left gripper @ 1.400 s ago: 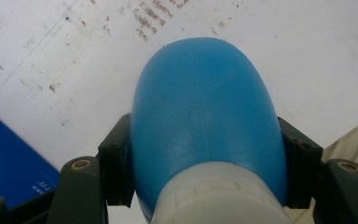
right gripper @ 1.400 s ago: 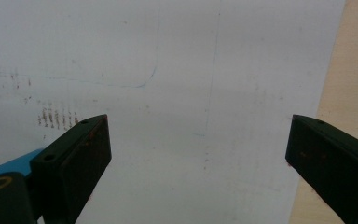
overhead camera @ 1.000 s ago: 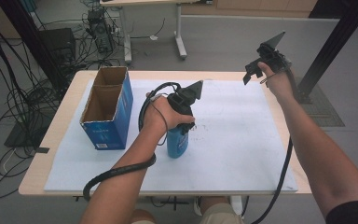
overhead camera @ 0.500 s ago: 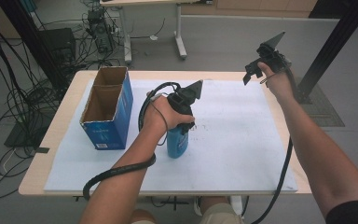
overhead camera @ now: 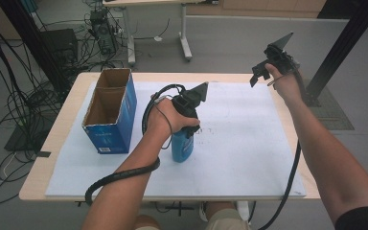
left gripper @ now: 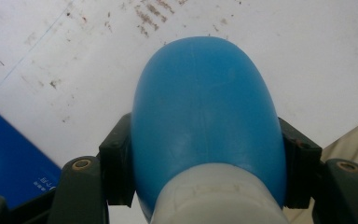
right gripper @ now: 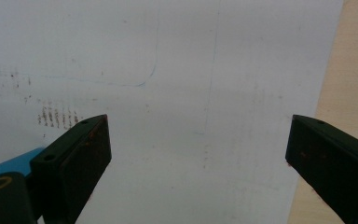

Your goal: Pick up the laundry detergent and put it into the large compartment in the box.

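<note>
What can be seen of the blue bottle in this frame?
The blue bottle looks like smooth plastic, with a rounded body and a white collar near its neck in the left gripper view. It stands upright on the white sheet, right of the cardboard box. The left gripper is clamped on both its sides from above.

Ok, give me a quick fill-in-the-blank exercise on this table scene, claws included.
1. The left claw is shut on a ____ bottle.
2. The right claw has its jaws ____, with nothing between them.
3. The blue cardboard box stands to the bottle's ____ in the high view.

Missing words: blue; open; left
</note>
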Available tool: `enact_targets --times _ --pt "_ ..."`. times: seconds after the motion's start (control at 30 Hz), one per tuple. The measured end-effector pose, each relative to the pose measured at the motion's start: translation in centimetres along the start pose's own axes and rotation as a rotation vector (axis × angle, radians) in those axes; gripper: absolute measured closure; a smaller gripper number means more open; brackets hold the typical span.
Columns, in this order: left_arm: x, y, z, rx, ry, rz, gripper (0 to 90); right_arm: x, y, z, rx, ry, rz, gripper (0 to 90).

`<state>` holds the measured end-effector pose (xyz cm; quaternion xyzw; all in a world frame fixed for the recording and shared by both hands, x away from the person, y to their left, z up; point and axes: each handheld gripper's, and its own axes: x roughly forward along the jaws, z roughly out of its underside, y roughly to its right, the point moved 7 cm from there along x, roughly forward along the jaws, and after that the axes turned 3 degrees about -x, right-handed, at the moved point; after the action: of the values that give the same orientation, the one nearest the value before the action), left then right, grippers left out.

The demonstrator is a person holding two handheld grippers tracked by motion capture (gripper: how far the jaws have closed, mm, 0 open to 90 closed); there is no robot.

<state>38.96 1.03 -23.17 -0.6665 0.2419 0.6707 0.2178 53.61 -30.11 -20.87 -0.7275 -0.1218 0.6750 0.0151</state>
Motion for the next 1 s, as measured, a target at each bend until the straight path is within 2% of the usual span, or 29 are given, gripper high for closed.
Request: enact_targets --times 1.0 --pt "-0.03 -0.23 -0.07 0.004 -0.007 0.005 36.7 -0.11 -0.15 0.13 -0.002 0.004 0.003 6.5"
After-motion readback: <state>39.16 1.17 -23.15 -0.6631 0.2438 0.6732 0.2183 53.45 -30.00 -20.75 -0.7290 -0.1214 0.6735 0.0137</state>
